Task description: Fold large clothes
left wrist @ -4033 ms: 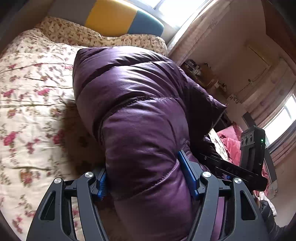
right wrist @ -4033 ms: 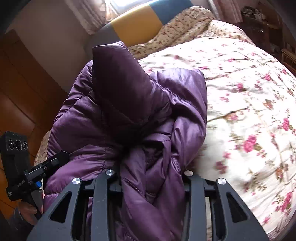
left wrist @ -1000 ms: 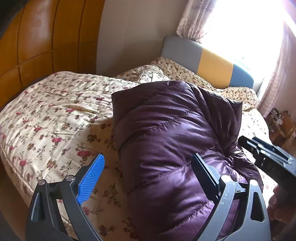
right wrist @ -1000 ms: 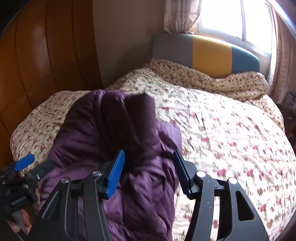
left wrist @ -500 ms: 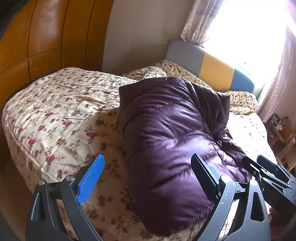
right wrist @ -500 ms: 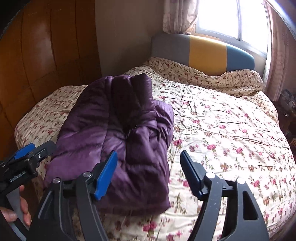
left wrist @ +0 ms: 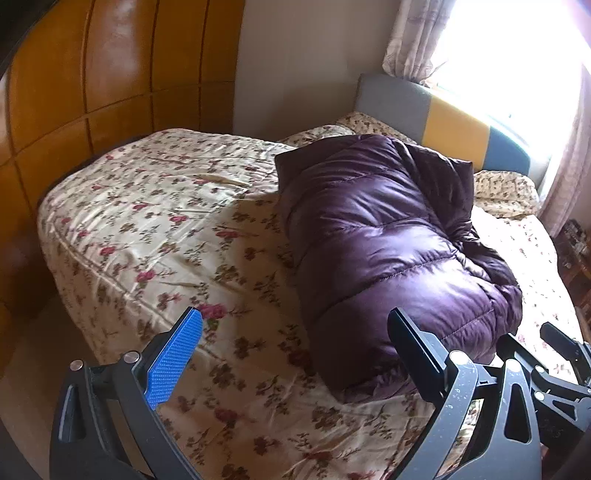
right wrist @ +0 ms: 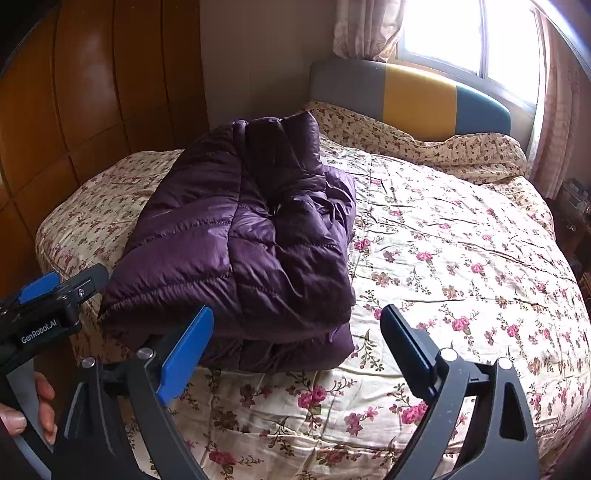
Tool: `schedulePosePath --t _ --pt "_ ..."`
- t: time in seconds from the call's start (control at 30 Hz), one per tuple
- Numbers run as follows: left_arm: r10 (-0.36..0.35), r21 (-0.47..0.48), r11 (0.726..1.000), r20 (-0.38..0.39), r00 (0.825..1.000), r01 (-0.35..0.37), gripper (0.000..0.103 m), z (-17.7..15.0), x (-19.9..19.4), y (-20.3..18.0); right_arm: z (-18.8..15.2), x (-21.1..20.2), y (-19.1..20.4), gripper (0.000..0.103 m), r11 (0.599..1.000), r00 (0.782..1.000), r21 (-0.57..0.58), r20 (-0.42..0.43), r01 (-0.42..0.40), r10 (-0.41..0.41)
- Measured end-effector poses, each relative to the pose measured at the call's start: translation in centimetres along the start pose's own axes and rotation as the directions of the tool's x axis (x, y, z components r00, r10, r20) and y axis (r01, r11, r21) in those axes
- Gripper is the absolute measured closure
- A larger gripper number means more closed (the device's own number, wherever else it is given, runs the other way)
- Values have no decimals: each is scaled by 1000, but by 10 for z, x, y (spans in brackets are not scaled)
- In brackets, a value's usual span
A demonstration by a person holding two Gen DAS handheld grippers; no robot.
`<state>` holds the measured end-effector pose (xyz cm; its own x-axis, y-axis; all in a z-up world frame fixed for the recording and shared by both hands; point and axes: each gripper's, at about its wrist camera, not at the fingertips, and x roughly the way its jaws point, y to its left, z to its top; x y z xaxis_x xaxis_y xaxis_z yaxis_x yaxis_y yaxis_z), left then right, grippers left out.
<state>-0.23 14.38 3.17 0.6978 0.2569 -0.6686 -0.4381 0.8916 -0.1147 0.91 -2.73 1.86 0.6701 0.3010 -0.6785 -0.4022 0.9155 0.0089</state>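
A folded purple puffer jacket lies in a thick bundle on the floral bedspread. My left gripper is open, held back from the bed's near edge, nothing between its fingers. In the right wrist view my right gripper hangs just short of the jacket's near edge, its jaws still opening and apart from the cloth, with nothing gripped. The left gripper also shows at the left edge of the right wrist view, with a person's hand holding it.
The bed fills both views. A wooden panelled wall runs along the left. A grey, yellow and blue headboard stands below a bright window with curtains. Dark furniture sits at the right of the bed.
Both grippers let go of the jacket and drew back from it; the right jaws spread wider. The jacket now rests folded on the bed, farther from both cameras.
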Motion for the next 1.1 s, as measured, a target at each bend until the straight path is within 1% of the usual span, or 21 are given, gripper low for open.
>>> schedulePosePath --t 0.07,0.3,0.47,0.6,0.67,0.73,0.8,0.93,1.1 --pt "0 4 1000 5 1000 0 3 -2 -3 0 -1 -1 2 11 1000 1000 -8 2 1 -1" --pt "33 18 999 -2 999 -33 3 -7 -6 1 -1 0 16 9 997 1000 -73 15 4 -3" --pt "22 -9 1000 -14 1000 -22 3 -8 -7 6 -1 1 20 8 997 1000 -83 14 1 0" --pt "26 -12 1000 -28 999 -26 3 -10 -7 5 -1 4 21 8 997 1000 -79 8 3 -3" --pt "3 -20 1000 -19 1000 -3 3 -10 -9 6 -1 4 21 8 997 1000 -79 10 3 -2" --pt "-1 -31 1000 0 1000 1 3 -9 -12 8 0 4 22 8 997 1000 -83 13 4 -3" --pt "19 -29 999 19 1000 -19 3 -8 -14 9 0 4 22 8 996 1000 -85 13 3 -2" --pt "83 19 996 43 996 -84 3 -7 -20 3 0 4 23 7 997 1000 -83 16 4 -2" --pt "100 41 994 78 992 -103 3 -5 -28 -1 0 2 22 7 997 1000 -78 21 6 -5"
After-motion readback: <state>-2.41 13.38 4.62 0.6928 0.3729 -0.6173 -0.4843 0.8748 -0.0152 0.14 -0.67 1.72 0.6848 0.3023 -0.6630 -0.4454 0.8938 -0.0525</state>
